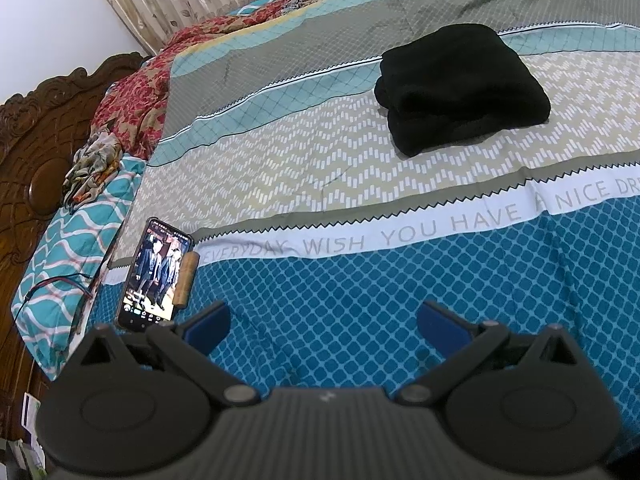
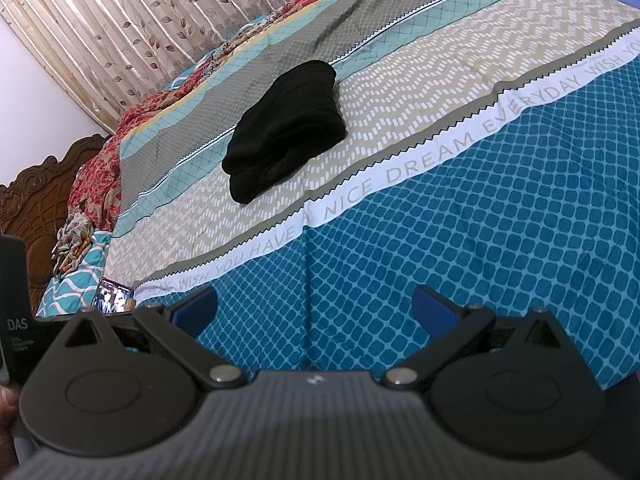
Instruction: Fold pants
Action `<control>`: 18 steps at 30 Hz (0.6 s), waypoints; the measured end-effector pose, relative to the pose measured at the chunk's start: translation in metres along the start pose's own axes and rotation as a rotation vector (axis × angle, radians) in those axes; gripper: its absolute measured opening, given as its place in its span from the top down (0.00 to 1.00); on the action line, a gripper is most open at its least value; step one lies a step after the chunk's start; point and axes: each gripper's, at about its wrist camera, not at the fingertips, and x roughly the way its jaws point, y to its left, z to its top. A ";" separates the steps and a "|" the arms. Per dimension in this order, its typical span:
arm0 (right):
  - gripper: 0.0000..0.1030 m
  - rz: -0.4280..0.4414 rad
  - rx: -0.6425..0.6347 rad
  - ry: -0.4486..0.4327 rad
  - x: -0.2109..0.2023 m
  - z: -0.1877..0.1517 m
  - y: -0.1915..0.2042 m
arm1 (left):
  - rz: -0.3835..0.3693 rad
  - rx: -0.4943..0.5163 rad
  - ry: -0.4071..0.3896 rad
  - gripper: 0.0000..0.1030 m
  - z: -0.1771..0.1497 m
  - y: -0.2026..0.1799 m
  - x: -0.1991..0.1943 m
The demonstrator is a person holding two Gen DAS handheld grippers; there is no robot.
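Folding looks all but finished from where I stand, judging by how things lie on the bed. Nearest, the left gripper hangs over the blue diamond-print part of the bedsheet, its blue fingers spread wide with nothing between them. The right gripper is the same: jaws wide apart, empty, low over the blue band. Off at nine o'clock of the left gripper a phone lies lit on the sheet, with a small brown roll touching its edge (neither has any part in this job).

Farther up, past the white lettered stripe, the pants sit at about one o'clock in the left view and eleven o'clock in the right view, well apart from both grippers. They are black, stacked into a compact, thick rectangle with rounded folded edges showing several layers on the near side, lying across the beige zigzag band. The bundle looks soft and a little puffy rather than crisp.

My guess: any next move is only a light press or squaring of the stack, which would mean reaching well forward with both grippers.
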 end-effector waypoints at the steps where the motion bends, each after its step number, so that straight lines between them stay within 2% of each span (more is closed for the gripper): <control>1: 0.00 0.000 0.001 0.001 0.000 0.000 0.000 | 0.001 0.000 0.001 0.00 0.000 0.000 0.000; 18: 0.00 0.001 0.000 -0.003 0.000 0.001 -0.002 | 0.002 -0.007 0.004 0.00 0.000 0.001 0.001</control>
